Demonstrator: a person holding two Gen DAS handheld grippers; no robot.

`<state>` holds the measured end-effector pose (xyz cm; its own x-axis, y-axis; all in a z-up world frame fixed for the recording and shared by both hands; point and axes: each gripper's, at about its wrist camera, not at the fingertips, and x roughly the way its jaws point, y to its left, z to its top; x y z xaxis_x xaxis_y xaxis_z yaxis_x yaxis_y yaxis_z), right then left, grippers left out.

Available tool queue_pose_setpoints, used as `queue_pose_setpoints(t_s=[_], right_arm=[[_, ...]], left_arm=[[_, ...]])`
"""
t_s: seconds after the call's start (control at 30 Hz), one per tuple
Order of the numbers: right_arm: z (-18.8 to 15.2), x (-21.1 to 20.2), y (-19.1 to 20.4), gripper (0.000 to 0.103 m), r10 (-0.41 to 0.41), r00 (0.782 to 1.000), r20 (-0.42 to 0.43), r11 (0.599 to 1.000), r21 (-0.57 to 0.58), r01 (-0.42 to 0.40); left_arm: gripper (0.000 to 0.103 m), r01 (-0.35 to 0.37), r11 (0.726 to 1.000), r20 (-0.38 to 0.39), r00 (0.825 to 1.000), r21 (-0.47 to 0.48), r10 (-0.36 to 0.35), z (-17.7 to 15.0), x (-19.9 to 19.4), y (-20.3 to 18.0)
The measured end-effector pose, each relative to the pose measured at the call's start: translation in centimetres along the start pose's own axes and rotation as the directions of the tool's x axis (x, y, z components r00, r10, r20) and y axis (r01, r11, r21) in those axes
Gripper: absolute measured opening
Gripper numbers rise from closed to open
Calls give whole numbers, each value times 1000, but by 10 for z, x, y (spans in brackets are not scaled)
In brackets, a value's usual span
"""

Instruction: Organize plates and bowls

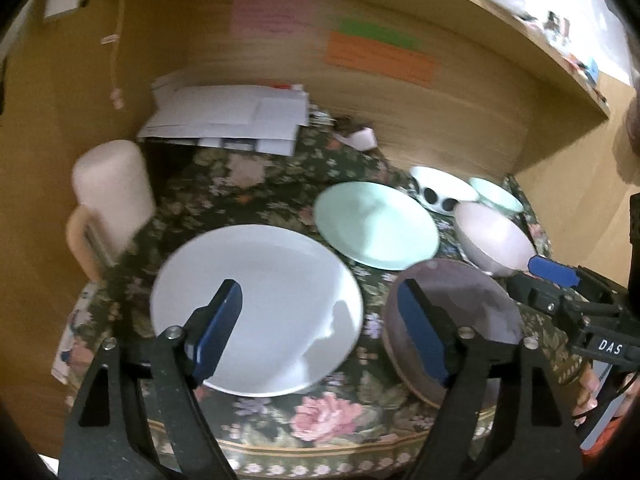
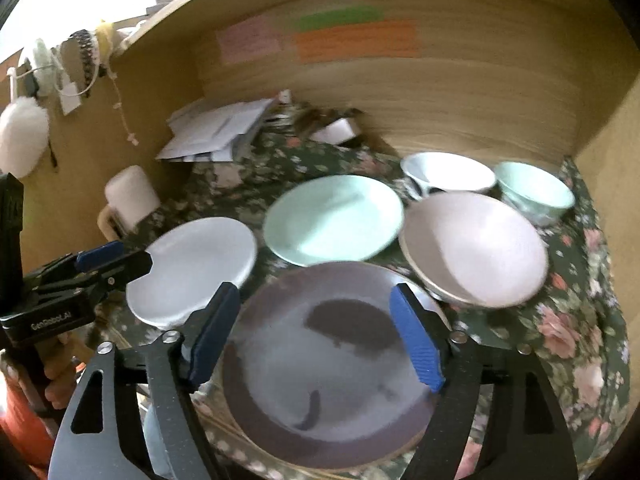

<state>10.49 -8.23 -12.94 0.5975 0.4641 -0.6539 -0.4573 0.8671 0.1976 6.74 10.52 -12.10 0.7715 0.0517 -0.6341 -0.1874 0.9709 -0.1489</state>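
Note:
On the floral cloth (image 1: 328, 408) lie a white plate (image 1: 256, 308), a mint plate (image 1: 376, 224) and a dark purple plate (image 1: 456, 320). Behind them stand a pink bowl (image 1: 496, 240), a white bowl with black dots (image 1: 444, 192) and a mint bowl (image 1: 496, 196). My left gripper (image 1: 320, 288) hangs open above the white plate's right edge, holding nothing. My right gripper (image 2: 316, 290) is open over the purple plate (image 2: 332, 360), its jaws empty. The pink bowl (image 2: 476, 248) sits just right of it, the white plate (image 2: 192, 272) to the left.
A pile of papers (image 1: 228, 120) and a pale cylinder-shaped container (image 1: 112, 192) sit at the back left. A wooden back wall (image 1: 440, 120) with coloured notes and a shelf overhead close the space in. A hand (image 2: 56, 376) holds the left gripper's handle.

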Motion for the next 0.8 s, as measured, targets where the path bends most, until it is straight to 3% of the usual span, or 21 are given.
queue_pose_setpoints(t_s=[0.4,0.7,0.8], right_arm=[[11,50,50,77,89,993,-79,991,-91,-96],[15,102,69,77,105,981,-165,984,-124,-126],[17,117,72,75,112,972,-205,981,-131,-141]], left_arm=[[80,-126,987,-52,991,-95,122,-10,12,73],[80,-183,976,-141,976,-119,165,-25,39,108],[74,-184,975,-159,974,-121,164,-28,47,115]])
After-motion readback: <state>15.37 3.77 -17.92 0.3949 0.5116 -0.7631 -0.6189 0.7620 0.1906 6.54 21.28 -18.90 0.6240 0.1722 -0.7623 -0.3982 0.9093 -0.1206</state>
